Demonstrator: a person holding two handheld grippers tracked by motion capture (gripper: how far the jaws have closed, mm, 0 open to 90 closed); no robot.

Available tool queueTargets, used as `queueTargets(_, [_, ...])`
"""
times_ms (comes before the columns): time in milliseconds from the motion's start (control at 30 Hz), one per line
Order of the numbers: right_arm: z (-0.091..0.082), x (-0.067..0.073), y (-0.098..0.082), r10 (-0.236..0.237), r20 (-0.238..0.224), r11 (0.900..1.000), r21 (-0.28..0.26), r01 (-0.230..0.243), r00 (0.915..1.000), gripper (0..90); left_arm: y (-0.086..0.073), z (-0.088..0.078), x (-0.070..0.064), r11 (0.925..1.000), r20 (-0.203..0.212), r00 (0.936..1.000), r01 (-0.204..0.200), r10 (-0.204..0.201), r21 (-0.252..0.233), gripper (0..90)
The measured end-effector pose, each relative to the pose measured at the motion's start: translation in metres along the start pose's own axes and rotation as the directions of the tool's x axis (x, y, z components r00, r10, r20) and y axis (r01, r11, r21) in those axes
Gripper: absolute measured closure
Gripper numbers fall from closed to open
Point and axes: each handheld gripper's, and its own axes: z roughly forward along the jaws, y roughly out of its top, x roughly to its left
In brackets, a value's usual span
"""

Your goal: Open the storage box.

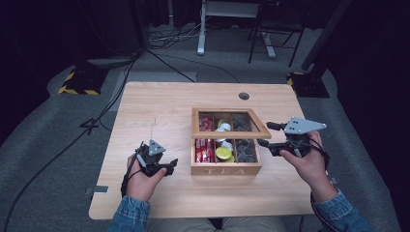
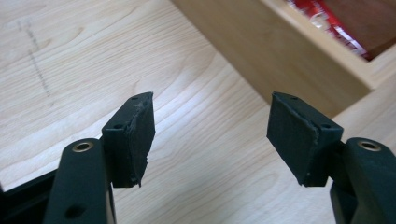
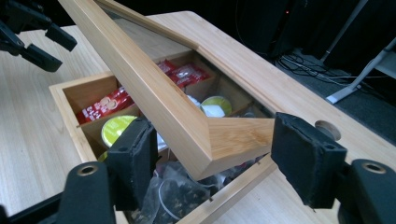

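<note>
High view: set above the near edge, facing forward and down, taking in the whole table and floor beyond. Left gripper view: very close and low over the tabletop, looking toward the tea box wall. Right gripper view: close at the right side of the tea box, looking left across its half-raised lid. Shared by all three: the box and tabletop.

The raised lid hides part of the box compartments. In the left gripper view, the box is cropped at the frame edge.
</note>
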Motion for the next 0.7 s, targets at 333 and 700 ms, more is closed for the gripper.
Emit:
queueTargets(333, [-0.001,-0.014,0.018,0.022,-0.017,1.000,-0.009,-0.022,0.9996,35.4,-0.012,0.011,0.022,0.9993,-0.078,0.9969,0.003,0.000,0.037,29.9])
queueTargets(700, [0.003,-0.035,0.044,0.037,-0.025,0.999,-0.025,-0.037,0.9990,39.0,-0.021,0.023,0.036,0.9988,-0.073,0.9968,0.034,-0.032,0.035,26.0])
